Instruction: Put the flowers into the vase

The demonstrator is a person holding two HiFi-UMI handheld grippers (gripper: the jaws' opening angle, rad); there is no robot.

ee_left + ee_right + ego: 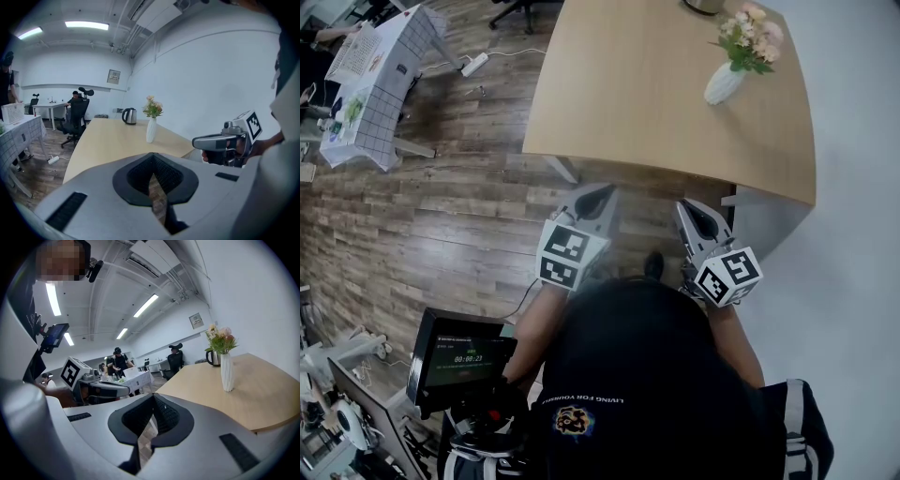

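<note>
A white ribbed vase stands on the far right part of the wooden table, with pink and cream flowers in it. The left gripper view shows the vase and its flowers well ahead, and the right gripper view shows the vase off to the right. Both grippers hang side by side in front of the person, short of the table's near edge. My left gripper is shut with nothing in it. My right gripper is shut and empty too.
A kettle stands at the table's far end behind the vase. A white wall runs along the right. On the wood floor to the left are a cloth-covered table and a power strip. A small screen sits by the person's left side.
</note>
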